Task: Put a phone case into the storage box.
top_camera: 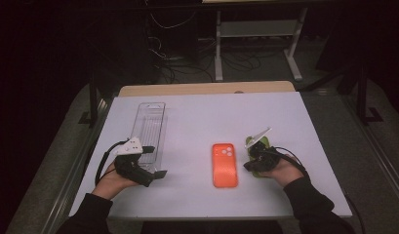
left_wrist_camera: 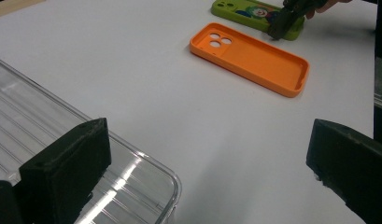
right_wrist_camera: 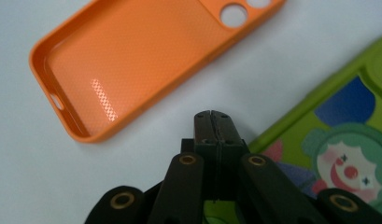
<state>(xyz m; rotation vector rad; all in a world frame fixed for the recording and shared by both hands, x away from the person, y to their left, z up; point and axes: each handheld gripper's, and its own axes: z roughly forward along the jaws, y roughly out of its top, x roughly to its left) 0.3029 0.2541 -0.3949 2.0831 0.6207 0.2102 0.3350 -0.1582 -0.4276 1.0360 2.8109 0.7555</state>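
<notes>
Jaws of the right gripper [right_wrist_camera: 215, 122] are pressed flat together with nothing between them, their joined tip sitting over the near edge of a green phone case [right_wrist_camera: 338, 140] printed with a clown face. In the high view that right gripper [top_camera: 257, 155] lies on top of the green phone case [top_camera: 249, 141] toward the worktop's right side, closer to the near edge than the far one, with the person's right hand [top_camera: 284, 171] behind it. Whether the tip presses on the case or hovers just above it cannot be told.

Just beside the green case, toward the worktop's middle, lies an orange phone case [top_camera: 224, 165], hollow side up and camera cut-outs toward the far edge; the two cases lie apart, with a strip of white worktop [top_camera: 207, 112] between them.

Over at the left side, the left gripper [top_camera: 149, 163] has its jaws spread wide and holds nothing. One jaw hangs over the near corner of a clear plastic tray [left_wrist_camera: 146, 179], the other over bare worktop. The clear plastic tray [top_camera: 150, 127] runs lengthwise toward the far edge, well apart from the orange case [left_wrist_camera: 254, 58].
</notes>
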